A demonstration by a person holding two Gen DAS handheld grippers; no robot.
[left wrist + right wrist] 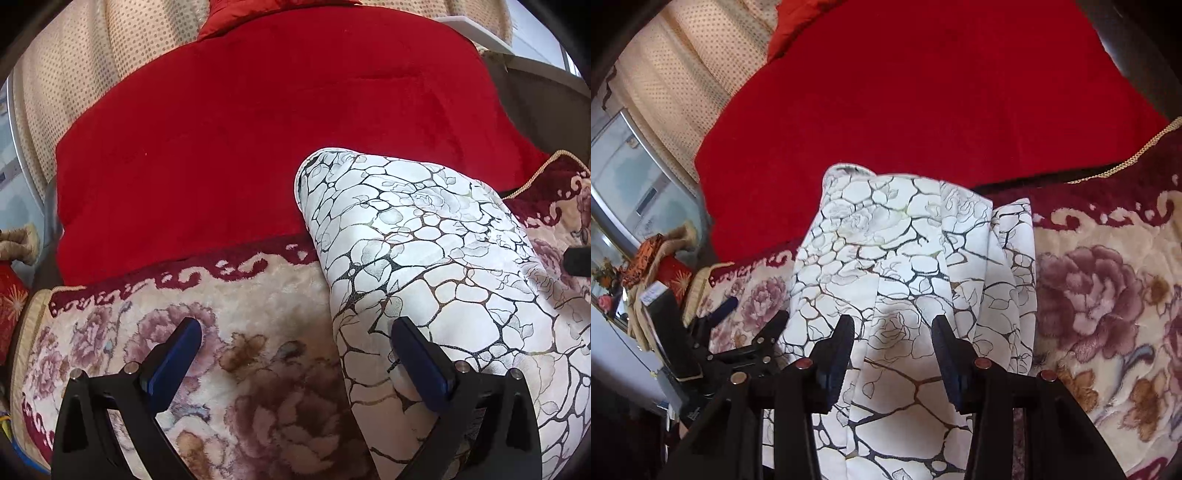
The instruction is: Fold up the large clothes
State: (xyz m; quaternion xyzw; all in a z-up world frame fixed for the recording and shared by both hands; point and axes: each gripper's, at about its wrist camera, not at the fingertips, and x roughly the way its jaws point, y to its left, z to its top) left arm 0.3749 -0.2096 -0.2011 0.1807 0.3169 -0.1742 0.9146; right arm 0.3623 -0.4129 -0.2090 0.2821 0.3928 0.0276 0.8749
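Mid-fold: white garment with black crackle-and-rose print (905, 266) lies in long folded strip on floral plush blanket (236, 295), far end overlapping red blanket (258, 129). Left tongs (295, 354) open, astride garment's left edge; right tongs (892, 350) parted over strip, gripping nothing. We judge next: close on near end, carry across.

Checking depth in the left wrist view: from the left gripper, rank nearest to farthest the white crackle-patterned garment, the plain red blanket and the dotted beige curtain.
1. White crackle-patterned garment, against the right finger.
2. Plain red blanket, mid-frame beyond.
3. Dotted beige curtain, top left, behind.
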